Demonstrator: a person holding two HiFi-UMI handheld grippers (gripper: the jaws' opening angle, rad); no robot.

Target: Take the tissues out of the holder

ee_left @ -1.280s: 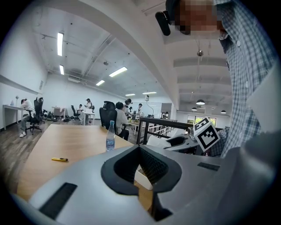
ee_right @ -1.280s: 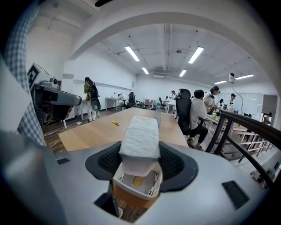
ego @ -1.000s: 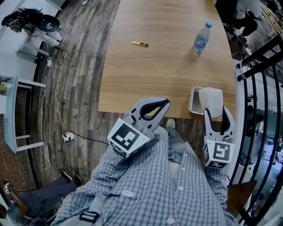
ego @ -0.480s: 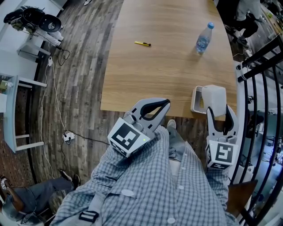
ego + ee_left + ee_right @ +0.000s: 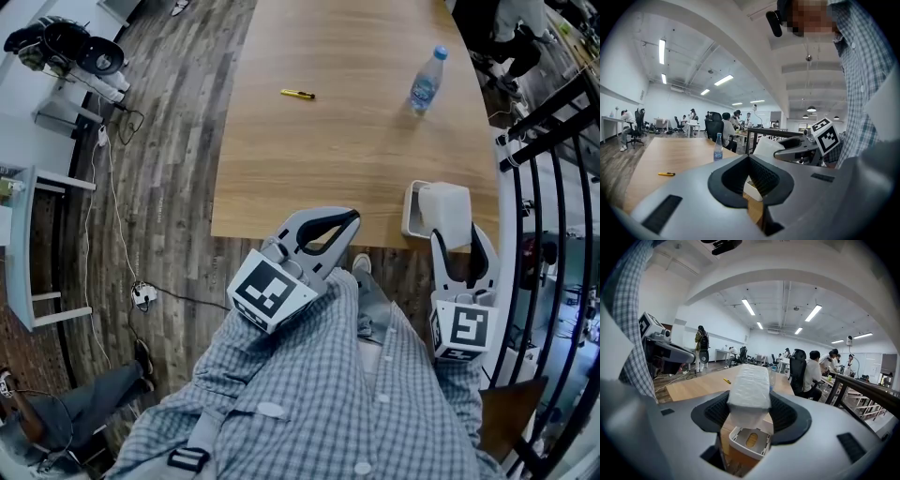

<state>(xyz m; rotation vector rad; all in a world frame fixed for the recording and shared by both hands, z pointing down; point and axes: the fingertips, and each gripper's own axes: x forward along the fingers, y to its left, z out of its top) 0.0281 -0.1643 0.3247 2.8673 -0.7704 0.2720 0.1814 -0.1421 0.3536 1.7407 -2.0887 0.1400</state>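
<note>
My right gripper [image 5: 452, 234] is shut on a white pack of tissues [image 5: 446, 214], held just above the near right corner of the wooden table [image 5: 337, 150]. In the right gripper view the tissue pack [image 5: 749, 385] sits between the jaws. Below it is the white holder [image 5: 751, 440], open, with an oval slot showing in its bottom. From the head view the holder [image 5: 411, 214] shows at the pack's left. My left gripper [image 5: 351, 217] hovers by the table's near edge, shut with nothing in it. In the left gripper view its closed tips [image 5: 749, 159] partly hide the holder [image 5: 752, 190].
A water bottle [image 5: 424, 82] stands at the table's far right and a small yellow tool [image 5: 297, 94] lies far left of it. A black railing [image 5: 553, 187] runs close along the right side. Cables trail over the floor [image 5: 141, 291] at the left.
</note>
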